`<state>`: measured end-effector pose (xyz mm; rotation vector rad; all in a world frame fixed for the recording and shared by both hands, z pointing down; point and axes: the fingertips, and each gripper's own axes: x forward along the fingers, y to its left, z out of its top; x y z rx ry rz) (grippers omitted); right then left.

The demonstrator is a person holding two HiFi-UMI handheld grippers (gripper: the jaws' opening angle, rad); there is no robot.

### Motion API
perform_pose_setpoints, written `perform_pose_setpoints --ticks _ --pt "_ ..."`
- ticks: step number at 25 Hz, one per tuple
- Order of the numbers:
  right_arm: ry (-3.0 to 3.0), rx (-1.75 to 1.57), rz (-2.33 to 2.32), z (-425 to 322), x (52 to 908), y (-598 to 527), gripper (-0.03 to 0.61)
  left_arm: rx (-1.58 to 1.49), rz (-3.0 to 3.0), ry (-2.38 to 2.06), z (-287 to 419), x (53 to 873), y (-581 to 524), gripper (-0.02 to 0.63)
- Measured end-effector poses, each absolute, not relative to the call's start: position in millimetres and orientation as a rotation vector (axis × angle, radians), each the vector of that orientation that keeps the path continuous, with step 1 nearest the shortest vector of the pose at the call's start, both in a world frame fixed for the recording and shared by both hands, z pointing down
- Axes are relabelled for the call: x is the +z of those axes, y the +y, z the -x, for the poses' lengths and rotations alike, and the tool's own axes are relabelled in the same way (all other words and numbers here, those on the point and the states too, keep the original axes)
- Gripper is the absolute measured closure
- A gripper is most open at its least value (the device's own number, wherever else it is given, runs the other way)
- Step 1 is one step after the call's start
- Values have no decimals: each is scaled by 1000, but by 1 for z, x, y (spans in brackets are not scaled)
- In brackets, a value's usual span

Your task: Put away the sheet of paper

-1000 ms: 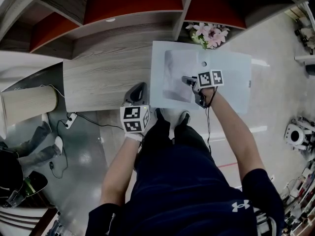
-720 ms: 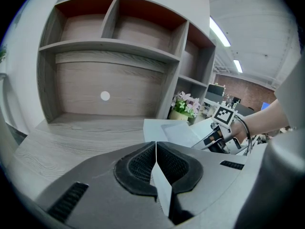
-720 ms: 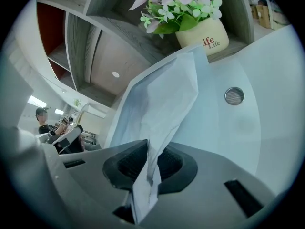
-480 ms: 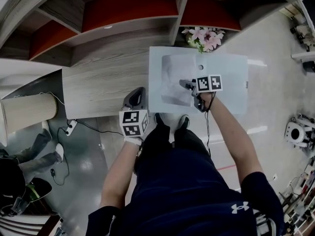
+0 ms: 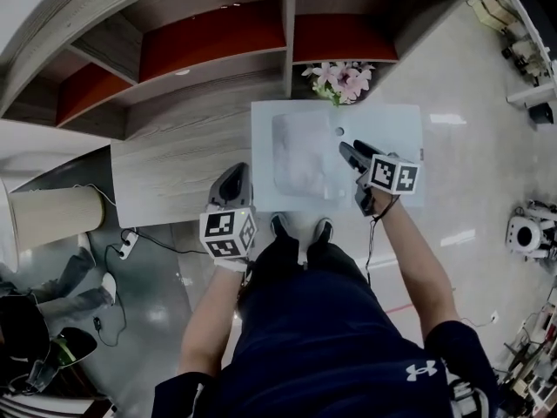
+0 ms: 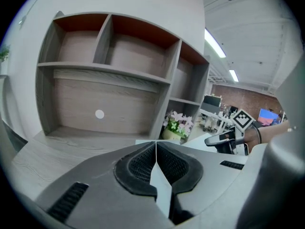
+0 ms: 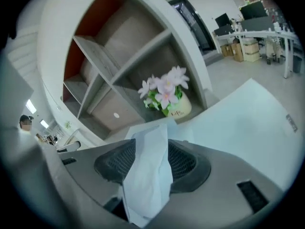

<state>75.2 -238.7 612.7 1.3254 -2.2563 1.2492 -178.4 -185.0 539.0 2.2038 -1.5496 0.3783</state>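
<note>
Release step: right gripper (image 5: pixel 352 151) jaws are opening, crumpled sheet of paper (image 7: pixel 150 171) sitting loose between them, over the blue folder (image 5: pixel 392 124) in front of the flower pot (image 5: pixel 341 81). Left gripper (image 6: pixel 155 151) is sitting closed, seemingly empty. Next: backing off without dragging the sheet.

Sheet (image 5: pixel 300 151): one, thin, white, slightly translucent, wrinkled. It lies mostly flat on the pale blue counter (image 5: pixel 392 124). One end (image 7: pixel 150 175) is crumpled and stands loose between the right gripper's (image 5: pixel 352 149) opening fingers (image 7: pixel 188 163), and neither finger presses on it.
</note>
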Motion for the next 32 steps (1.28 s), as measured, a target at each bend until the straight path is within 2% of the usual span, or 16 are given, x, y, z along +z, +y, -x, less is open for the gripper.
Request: perform_pose_setpoints --ticks 8,16,20,23,26,32 --pt "-2521 845 -1502 -88 475 -226 415 197 -2350 -1624 148 440 -199 595" --pt "-2640 79 -1687 -101 320 -209 467 51 -2626 -1804 110 305 -200 595" --pt "-2603 -320 -1753 -99 275 -189 526 -59 -2688 -1866 96 269 -183 597" --pt "-2568 -594 -1790 -91 248 -179 528 -79 -2733 -1860 84 259 -180 597" --pt "-2593 -564 -1768 -88 249 -181 534 -39 -2705 -1887 87 263 -184 597" --pt "-2666 -117 -1723 -91 287 -202 548 27 -2549 -1830 103 296 -199 597"
